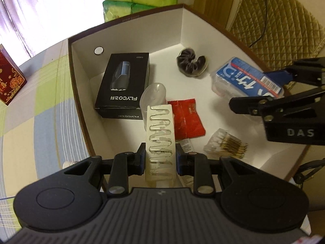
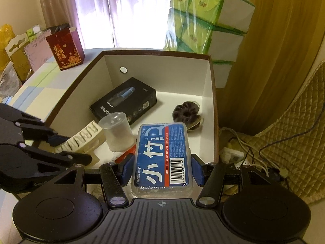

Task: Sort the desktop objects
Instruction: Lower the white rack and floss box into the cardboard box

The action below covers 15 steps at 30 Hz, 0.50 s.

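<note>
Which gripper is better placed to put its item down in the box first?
Probably right: the right gripper holds the floss box over bare box floor; the left gripper's cream holder hangs above the clear cup.

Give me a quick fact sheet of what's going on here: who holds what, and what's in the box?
left gripper: fingers shut on a cream ridged holder
right gripper: fingers shut on a blue floss pick case
container: white box with brown rim
in the box: black shaver box, dark scrunchie, red packet, cotton swabs, clear cup
behind: green tissue packs
</note>
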Each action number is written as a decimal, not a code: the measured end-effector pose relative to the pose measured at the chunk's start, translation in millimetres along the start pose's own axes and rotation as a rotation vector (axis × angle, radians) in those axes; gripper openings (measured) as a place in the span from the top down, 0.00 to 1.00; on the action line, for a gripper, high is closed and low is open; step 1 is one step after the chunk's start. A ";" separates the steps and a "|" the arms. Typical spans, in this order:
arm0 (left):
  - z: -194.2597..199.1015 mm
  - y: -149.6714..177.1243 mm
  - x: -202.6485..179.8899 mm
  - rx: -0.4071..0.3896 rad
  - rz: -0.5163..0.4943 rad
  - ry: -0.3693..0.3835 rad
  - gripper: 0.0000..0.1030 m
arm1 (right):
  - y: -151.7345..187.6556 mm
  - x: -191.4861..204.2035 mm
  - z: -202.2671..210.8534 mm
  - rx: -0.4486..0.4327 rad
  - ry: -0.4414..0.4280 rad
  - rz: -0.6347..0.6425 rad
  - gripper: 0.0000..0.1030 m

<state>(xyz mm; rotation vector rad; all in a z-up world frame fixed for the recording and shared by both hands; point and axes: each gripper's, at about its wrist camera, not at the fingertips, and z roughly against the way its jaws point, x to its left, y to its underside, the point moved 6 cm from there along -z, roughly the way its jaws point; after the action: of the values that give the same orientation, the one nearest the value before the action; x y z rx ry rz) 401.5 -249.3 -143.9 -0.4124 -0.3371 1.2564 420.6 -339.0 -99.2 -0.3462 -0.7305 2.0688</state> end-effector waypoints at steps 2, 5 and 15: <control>-4.0 -2.2 -1.5 -0.001 -0.018 -0.009 0.77 | 0.8 -1.1 -2.1 0.004 0.001 -0.001 0.46; -11.1 -5.0 -2.5 0.013 -0.017 -0.008 0.77 | 1.9 -2.7 -5.8 0.009 0.005 0.002 0.46; -25.6 -9.1 -3.1 0.028 -0.037 -0.023 0.77 | 1.9 -4.4 -10.6 0.008 0.028 0.036 0.46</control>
<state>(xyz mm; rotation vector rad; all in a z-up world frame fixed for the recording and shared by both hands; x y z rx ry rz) 420.1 -257.6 -162.1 -0.3668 -0.3448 1.2296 427.1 -339.6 -108.9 -0.3849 -0.7035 2.0962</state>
